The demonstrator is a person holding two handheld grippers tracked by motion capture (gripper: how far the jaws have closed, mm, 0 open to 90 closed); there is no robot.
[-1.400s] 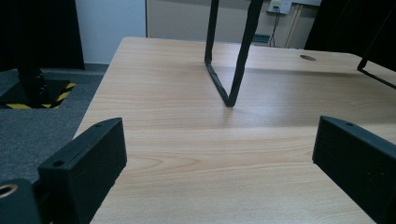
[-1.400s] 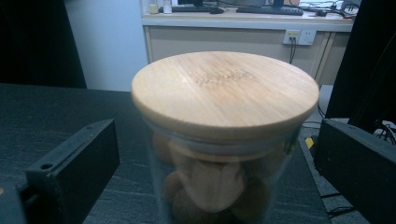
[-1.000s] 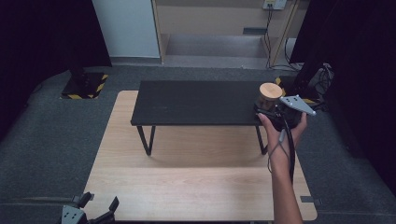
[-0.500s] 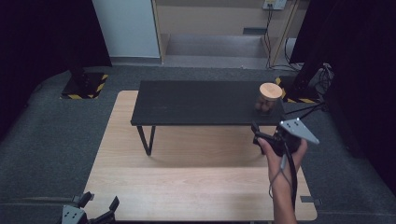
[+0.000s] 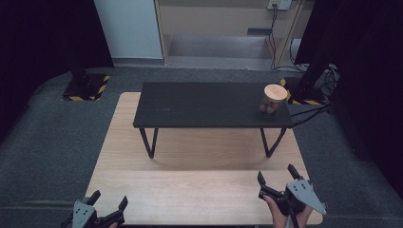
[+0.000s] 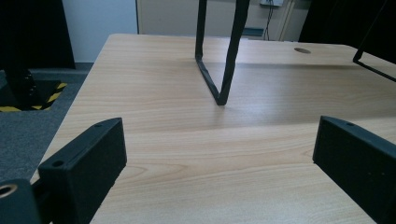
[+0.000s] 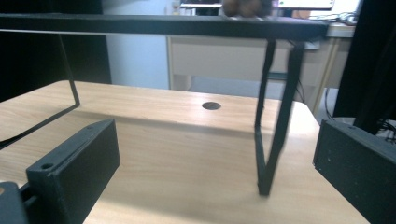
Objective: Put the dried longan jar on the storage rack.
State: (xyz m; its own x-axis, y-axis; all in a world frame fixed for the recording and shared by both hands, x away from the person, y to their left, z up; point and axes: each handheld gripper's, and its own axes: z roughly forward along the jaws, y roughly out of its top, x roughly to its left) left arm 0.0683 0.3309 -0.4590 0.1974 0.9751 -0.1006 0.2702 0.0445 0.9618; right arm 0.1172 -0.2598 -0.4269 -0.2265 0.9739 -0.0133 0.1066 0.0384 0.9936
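Jaws spread and empty on left gripper (image 5: 110,212), low at the near edge. Right gripper (image 5: 277,182) has pulled back, spread, nothing held. Far ahead of it, clear wooden-lidded jar (image 5: 273,99) now stands released on black metal-legged shelf (image 5: 199,107): placement looks finished.

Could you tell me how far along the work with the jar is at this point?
Done, it seems: the jar with the wooden lid stands upright at the right end of the black shelf, free of both grippers. In hand: nothing; the right gripper and left gripper sit open at the table's near edge. No unfinished step is visible.
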